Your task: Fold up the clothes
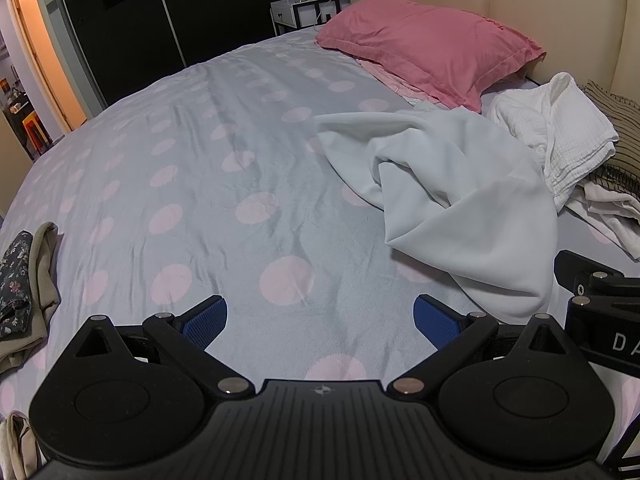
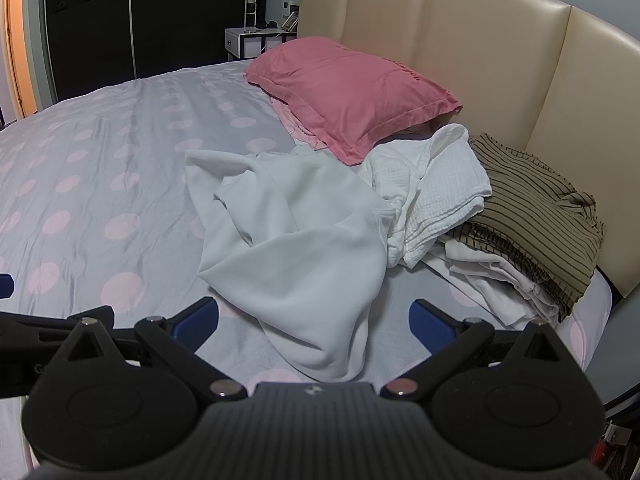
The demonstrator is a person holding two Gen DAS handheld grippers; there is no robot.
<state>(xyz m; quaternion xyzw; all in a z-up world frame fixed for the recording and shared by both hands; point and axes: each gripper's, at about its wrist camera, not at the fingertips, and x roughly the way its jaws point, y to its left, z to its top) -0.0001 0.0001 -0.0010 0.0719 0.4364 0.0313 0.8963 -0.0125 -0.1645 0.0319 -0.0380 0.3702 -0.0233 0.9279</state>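
Observation:
A crumpled pale blue-white garment lies on the dotted bedspread. My left gripper hovers open over bare bedspread, the garment's near corner just right of its right blue pad. My right gripper is open too, its blue pads on either side of the garment's near end, above it and not touching. A white textured garment, a brown striped one and a white cloth are heaped at the right by the headboard.
A pink pillow leans on the beige headboard. Folded beige and dark floral clothes sit at the bed's left edge. A dark wardrobe and a white nightstand stand beyond the bed.

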